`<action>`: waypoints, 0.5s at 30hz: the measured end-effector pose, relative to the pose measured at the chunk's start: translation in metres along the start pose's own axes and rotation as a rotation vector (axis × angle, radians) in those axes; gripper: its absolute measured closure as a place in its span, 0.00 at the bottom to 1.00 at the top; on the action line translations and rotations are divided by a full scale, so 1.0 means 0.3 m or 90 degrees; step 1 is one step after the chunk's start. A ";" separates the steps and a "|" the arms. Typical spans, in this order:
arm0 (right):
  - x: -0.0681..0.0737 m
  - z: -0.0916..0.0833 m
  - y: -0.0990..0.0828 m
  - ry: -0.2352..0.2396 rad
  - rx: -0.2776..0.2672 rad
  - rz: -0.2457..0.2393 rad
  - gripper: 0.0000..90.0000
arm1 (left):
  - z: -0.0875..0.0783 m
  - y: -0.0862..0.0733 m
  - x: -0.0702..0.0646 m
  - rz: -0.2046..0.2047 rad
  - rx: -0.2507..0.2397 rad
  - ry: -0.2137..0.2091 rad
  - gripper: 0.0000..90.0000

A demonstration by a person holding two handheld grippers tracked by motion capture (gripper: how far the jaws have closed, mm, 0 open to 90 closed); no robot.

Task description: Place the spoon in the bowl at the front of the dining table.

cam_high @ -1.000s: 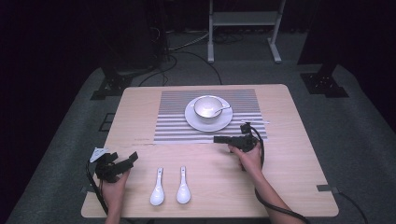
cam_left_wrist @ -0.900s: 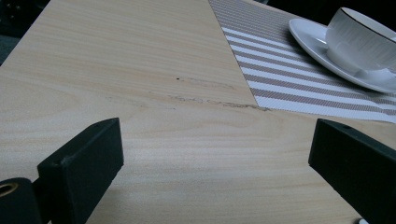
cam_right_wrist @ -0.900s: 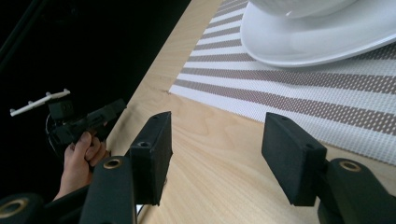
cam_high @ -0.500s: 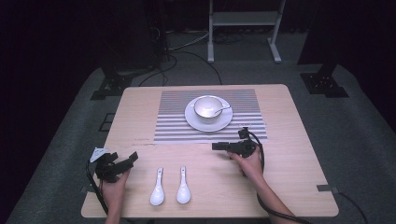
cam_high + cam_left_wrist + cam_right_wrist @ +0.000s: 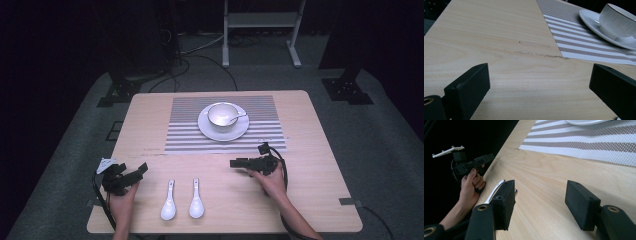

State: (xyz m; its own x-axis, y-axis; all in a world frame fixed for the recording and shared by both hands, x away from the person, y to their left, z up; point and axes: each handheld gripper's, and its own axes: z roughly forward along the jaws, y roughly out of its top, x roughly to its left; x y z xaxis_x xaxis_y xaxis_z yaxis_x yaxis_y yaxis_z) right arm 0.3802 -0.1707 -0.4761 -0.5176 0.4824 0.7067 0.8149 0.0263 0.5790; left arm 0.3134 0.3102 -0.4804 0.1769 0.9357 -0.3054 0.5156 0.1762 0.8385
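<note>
Right tongs have slid nearer the spoons; jaws empty.

Right gripper agape above bare table — spoon handle beyond, striped mat farther

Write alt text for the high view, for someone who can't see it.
A person's two hands hold black grippers over a wooden table: the left gripper beside two white spoons lying near the front edge, the right gripper open and empty. Farther back, a white cup with a spoon in it stands on a saucer on a striped mat.
</note>
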 end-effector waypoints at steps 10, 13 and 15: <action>0.005 -0.014 -0.030 0.005 0.006 -0.002 0.43 | -0.001 0.000 0.000 -0.001 0.001 0.000 0.02; 0.005 -0.016 -0.039 0.004 0.008 -0.001 0.43 | 0.000 0.000 -0.002 0.000 0.001 0.001 0.02; 0.005 -0.017 -0.046 0.002 0.010 -0.001 0.43 | 0.000 0.000 -0.001 0.000 0.001 0.001 0.02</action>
State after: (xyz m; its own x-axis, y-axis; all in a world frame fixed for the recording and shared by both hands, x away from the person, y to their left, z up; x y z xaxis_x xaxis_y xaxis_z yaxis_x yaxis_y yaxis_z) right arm 0.3669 -0.1750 -0.4809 -0.5192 0.4790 0.7078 0.8186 0.0410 0.5728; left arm 0.3133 0.3098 -0.4803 0.1757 0.9359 -0.3053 0.5172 0.1761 0.8376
